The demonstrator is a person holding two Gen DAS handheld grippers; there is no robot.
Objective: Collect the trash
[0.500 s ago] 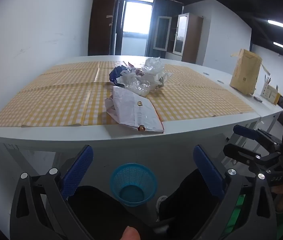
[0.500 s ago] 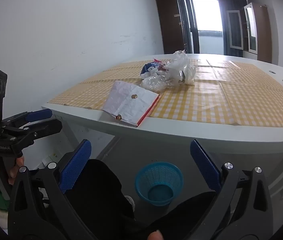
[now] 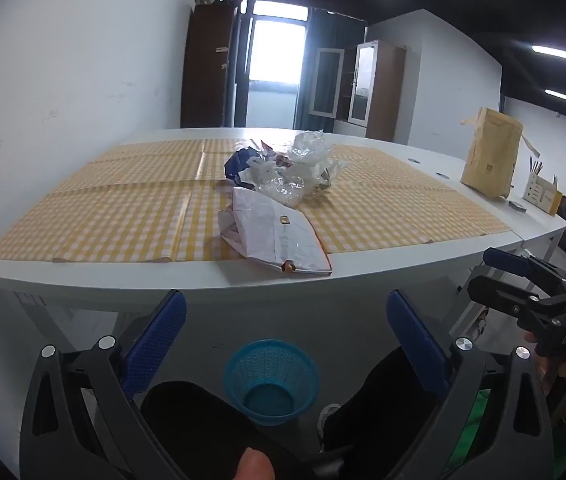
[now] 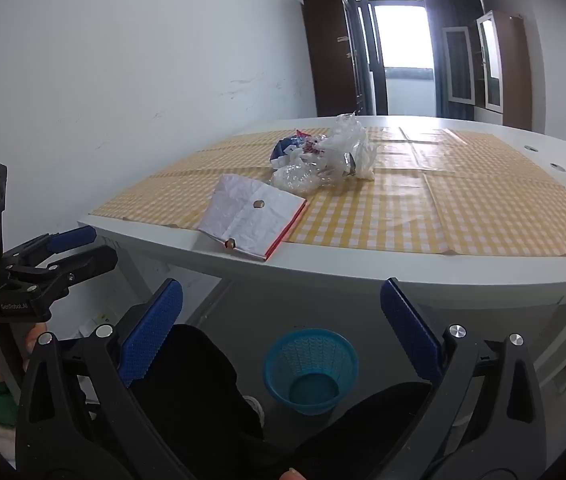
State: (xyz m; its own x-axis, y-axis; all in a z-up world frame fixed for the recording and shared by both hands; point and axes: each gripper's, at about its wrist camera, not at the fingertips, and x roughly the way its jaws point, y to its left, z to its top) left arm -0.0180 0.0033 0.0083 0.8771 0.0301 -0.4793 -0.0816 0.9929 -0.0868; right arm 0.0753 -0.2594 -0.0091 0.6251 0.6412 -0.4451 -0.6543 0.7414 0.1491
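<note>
Holding both my tongs wide apart and empty, short of the bench (image 3: 203, 284).
Trash pile (image 3: 283, 172) and white bag (image 3: 271, 236) lie on the checked cloth (image 3: 123, 216); blue basket (image 3: 271, 380) stands on the floor beneath the bench edge.
My left tongs (image 3: 285, 344) and right tongs (image 4: 281, 336) touch nothing.

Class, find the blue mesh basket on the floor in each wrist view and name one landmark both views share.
Left wrist view: the blue mesh basket sits bottom centre, under the table edge, between the left gripper's open jaws.
Right wrist view: it sits bottom centre, slightly right, below the table, between the right gripper's open jaws.
Shared landmark: the white paper bag at the table's near edge.
</note>
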